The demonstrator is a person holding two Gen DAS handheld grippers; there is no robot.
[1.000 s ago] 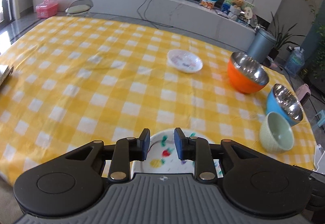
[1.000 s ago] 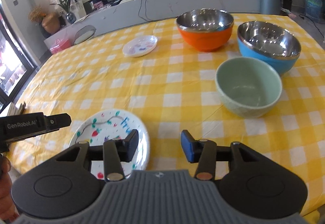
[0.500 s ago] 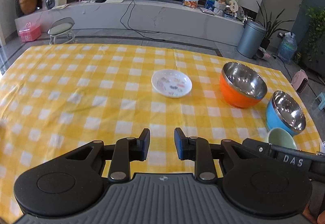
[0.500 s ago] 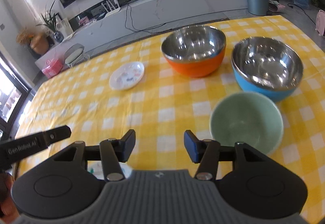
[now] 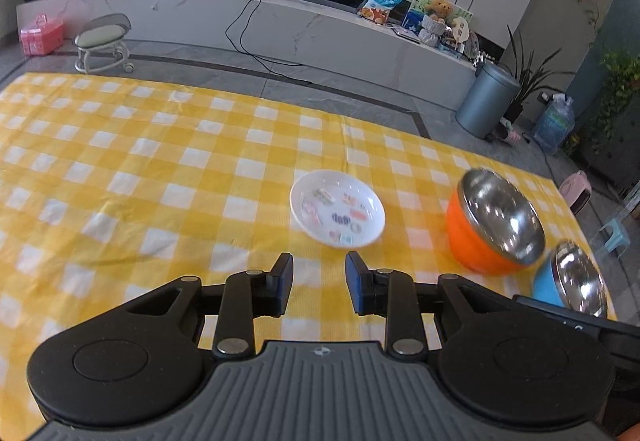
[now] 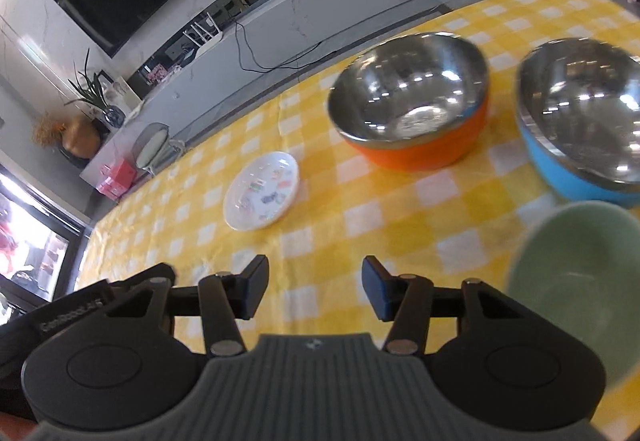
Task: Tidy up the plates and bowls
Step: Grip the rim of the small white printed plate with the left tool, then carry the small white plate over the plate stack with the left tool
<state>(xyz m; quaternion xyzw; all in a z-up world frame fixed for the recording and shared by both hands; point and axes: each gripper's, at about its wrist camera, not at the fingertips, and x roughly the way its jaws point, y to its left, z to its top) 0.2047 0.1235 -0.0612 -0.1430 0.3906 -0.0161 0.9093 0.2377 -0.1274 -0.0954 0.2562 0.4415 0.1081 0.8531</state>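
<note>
The left gripper [image 5: 319, 283] stood with its jaws parting and nothing between them. The right gripper [image 6: 314, 289] had its jaws drawing together, likewise around nothing. Both hung above the yellow checked tablecloth [image 5: 160, 177]. The small white plate [image 5: 337, 212] lay alone ahead of the left gripper, apart from every bowl. The orange bowl [image 6: 412, 109] and the blue bowl [image 6: 580, 121] stood side by side, not nested. The green bowl [image 6: 572, 281] sat just beside the right gripper, in front of the blue bowl. By this evidence, no stacking or grouping had been completed; every visible piece remained separate, and the whole sorting appeared outstanding.
</note>
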